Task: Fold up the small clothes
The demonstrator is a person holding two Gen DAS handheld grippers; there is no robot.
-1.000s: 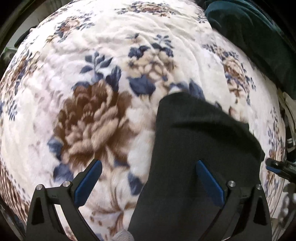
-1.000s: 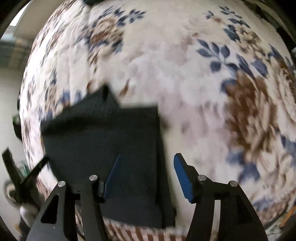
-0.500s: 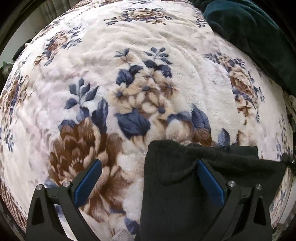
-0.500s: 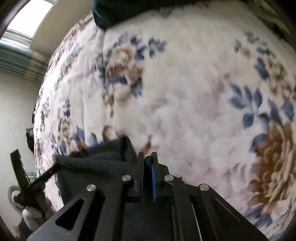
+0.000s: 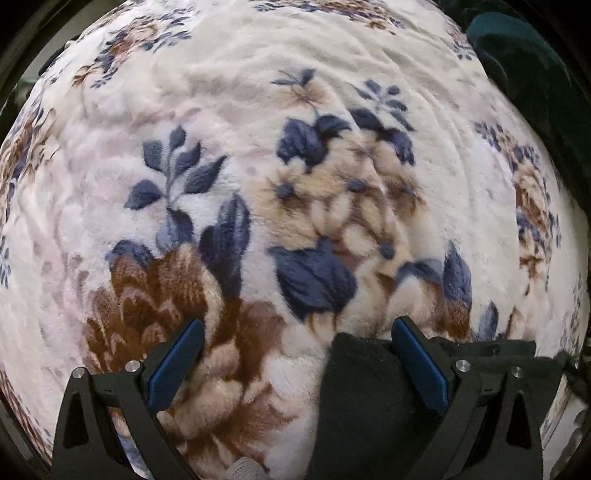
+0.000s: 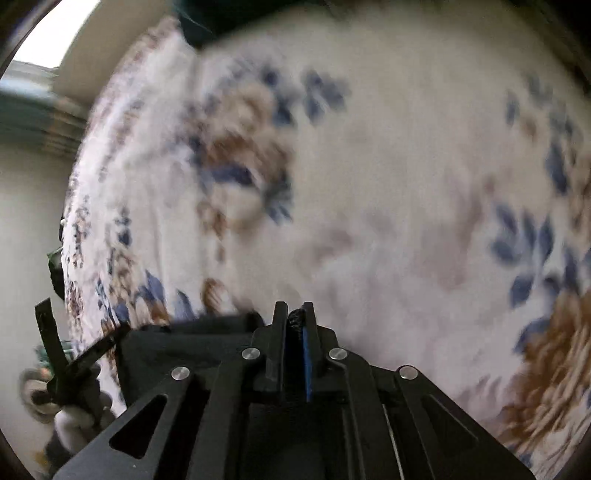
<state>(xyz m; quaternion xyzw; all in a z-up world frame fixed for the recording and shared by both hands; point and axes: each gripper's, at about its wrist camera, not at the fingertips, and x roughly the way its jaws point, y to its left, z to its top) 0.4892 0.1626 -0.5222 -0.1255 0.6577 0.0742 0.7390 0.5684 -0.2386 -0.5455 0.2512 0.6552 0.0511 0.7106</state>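
A small black garment [image 5: 362,387] lies on a floral fleece blanket [image 5: 258,110], low and right in the left wrist view. My left gripper [image 5: 297,323] points straight down with its blue pads [image 5: 173,365] wide apart. Its right finger stands over the garment's upper edge, and only blanket lies between the pads. In the right wrist view my right gripper [image 6: 294,314] pinches a fold of the black garment [image 6: 184,343] between its pads; its jaws are opening very slightly. The left gripper's fingers [image 6: 74,354] show at that view's left edge.
A dark green cloth [image 5: 517,55] lies at the blanket's far right corner and shows again as a dark green cloth [image 6: 207,18] at the top of the right wrist view. A pale wall [image 6: 29,206] and a window stand beyond the blanket's left edge.
The right gripper closed on the garment's edge. The garment's far edge has come down towards both cameras, baring more blanket. The left gripper stayed open and moved over the blanket.
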